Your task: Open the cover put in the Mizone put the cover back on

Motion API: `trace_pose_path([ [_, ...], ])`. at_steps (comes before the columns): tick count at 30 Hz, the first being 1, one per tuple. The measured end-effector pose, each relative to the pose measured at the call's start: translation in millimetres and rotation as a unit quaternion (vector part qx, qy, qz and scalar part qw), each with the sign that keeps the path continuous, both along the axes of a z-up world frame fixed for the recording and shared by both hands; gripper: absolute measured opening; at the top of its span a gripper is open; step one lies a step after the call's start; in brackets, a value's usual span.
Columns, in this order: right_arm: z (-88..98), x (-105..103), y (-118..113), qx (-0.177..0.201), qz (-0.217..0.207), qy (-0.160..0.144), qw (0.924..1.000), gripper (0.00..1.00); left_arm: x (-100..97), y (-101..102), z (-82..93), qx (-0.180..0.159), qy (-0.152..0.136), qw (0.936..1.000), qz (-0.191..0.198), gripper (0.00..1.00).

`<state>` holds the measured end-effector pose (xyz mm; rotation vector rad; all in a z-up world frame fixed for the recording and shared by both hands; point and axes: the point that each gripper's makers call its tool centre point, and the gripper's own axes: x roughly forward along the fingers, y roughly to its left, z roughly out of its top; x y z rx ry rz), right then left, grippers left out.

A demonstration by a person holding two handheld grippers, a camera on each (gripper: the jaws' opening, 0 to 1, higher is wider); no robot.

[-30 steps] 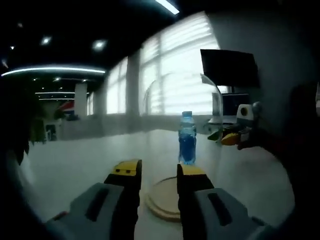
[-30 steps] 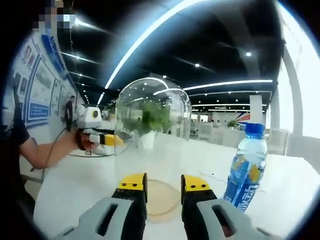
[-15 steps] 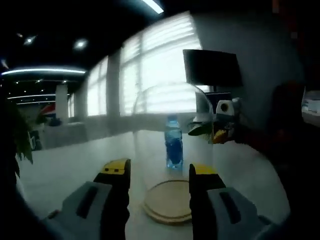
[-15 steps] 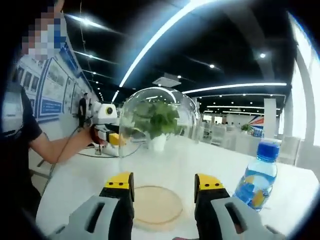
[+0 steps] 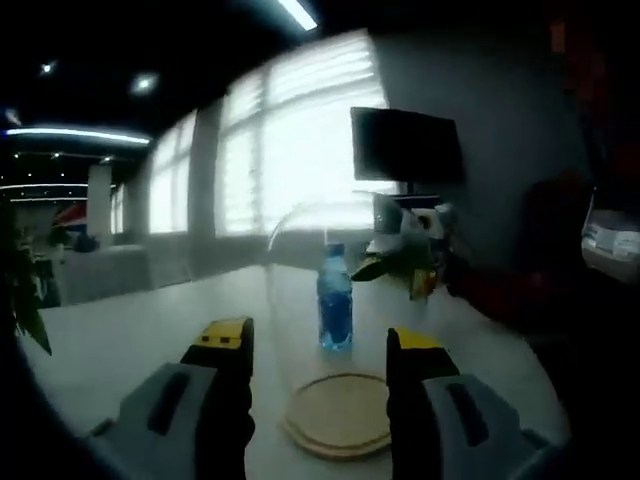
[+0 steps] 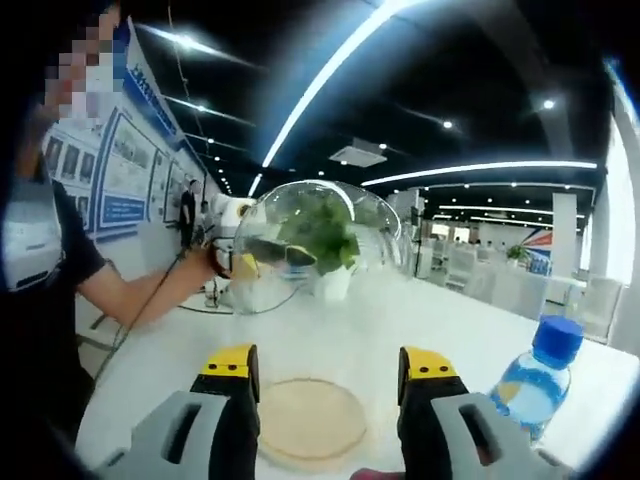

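Holding left gripper (image 5: pixel 320 345) and right gripper (image 6: pixel 328 365) spread, empty; risking tilted glass dome (image 6: pixel 310 240), upper left, slipping from another hand-held gripper (image 6: pixel 235 262) onto wooden base (image 6: pixel 305 420) or Mizone bottle (image 6: pixel 535 385), lower right.

From my right gripper view, the wooden base (image 6: pixel 310 418) sits on the table (image 6: pixel 440 320) at 6 o'clock, the dome cover (image 6: pixel 312 245) hangs above at 12, and the Mizone bottle (image 6: pixel 535 390) stands at 4.

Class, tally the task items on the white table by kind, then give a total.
Clear glass dome cover: 1
Round wooden base: 1
Blue-capped Mizone bottle: 1
Total: 3
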<state>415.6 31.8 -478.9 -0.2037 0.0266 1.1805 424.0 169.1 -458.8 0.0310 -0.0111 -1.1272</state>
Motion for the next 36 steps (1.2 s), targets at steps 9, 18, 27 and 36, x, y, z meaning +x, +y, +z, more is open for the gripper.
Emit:
trace_pose_path([
  [9, 2.3, 2, 3, 0.018, 0.033, 0.011, 0.9992, 0.51, 0.6, -3, 3.9, -0.006, -0.011, 0.9998, -0.017, 0.46],
  [18, -12.5, 4, 7, 0.023, 0.056, 0.041, 0.9973, 0.55, 5.2, -3, -10.7, 0.0, 0.01, 0.9996, -0.028, 0.49],
  [27, -15.0, 10, 2, 0.041, 0.066, 0.05, 0.9957, 0.57, 4.8, -3, -7.5, -0.011, 0.006, 0.999, -0.043, 0.53],
  [36, -14.8, 11, 14, 0.069, 0.089, 0.064, 0.9915, 0.63, 0.6, -18, -15.9, -0.002, 0.009, 0.998, -0.063, 0.54],
])
